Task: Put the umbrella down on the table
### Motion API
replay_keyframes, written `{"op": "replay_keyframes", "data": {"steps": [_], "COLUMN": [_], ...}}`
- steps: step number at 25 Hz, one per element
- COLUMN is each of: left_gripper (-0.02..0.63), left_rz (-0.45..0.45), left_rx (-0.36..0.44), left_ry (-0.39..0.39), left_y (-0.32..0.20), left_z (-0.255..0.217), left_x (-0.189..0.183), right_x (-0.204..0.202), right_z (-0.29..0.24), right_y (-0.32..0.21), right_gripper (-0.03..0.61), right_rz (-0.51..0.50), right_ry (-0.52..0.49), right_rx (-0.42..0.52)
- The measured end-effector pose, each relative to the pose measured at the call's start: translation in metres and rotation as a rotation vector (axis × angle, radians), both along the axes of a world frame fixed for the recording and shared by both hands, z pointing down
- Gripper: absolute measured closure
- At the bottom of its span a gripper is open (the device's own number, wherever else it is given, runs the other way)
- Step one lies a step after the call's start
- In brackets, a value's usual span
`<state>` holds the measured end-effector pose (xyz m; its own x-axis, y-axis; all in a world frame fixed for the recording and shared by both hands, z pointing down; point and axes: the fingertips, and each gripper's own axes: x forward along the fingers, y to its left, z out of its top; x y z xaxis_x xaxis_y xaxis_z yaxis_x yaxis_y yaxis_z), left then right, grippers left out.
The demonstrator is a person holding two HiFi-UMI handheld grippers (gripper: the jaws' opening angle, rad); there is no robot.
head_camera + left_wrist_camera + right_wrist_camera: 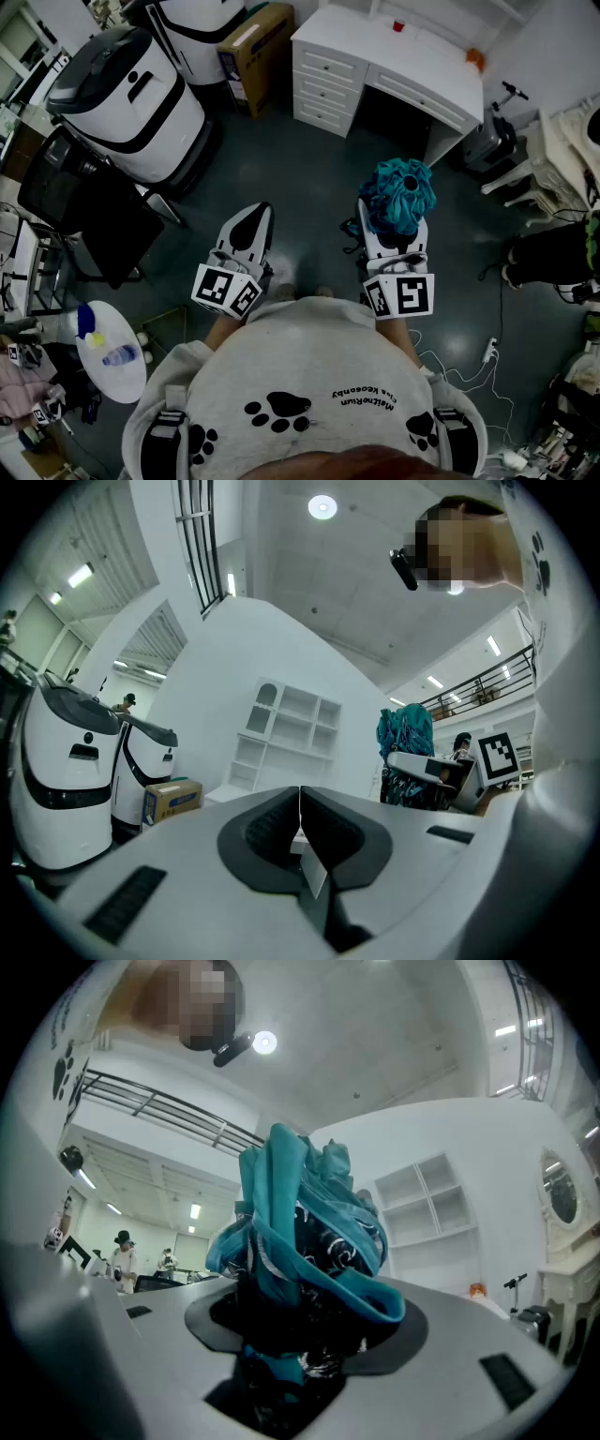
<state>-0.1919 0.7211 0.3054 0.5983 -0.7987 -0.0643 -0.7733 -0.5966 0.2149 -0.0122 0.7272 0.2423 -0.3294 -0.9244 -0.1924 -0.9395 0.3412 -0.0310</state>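
Holding teal umbrella: right gripper

Two handheld grippers: one left gripper and one right gripper. One teal umbrella. One white desk. Two large white machines, a nearer machine and a farther machine. One cardboard box. One round white table bearing one clear bottle.

Left gripper level, jaws together, right gripper jaws clamping umbrella
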Motion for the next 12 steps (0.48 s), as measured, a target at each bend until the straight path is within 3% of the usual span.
{"op": "replay_keyframes", "data": {"steps": [4,8,12], "left_gripper": [0.594,0.594,0.594], "left_rz": [-0.006,0.002,0.057], "left_rx": [0.023,0.056,0.04], "left_ry": [-0.001,-0.007,-0.013], "left_y": [0.01,0.011,0.008], "left_z": [-0.015,0.005,0.02], "left_x": [-0.028,-0.064,-0.064], "right_x": [-0.046,-0.092,-0.1], "right_z": [0.002,0.022,0.043], "right_y": [0.012,0.017,0.016], "right_gripper": [0.305,0.305,0.305], "right_rz": [0.017,0.058,0.096], "right_ry": [0.012,0.004,-0.029], "right_rx": [-0.036,-0.03,-0.07]}}
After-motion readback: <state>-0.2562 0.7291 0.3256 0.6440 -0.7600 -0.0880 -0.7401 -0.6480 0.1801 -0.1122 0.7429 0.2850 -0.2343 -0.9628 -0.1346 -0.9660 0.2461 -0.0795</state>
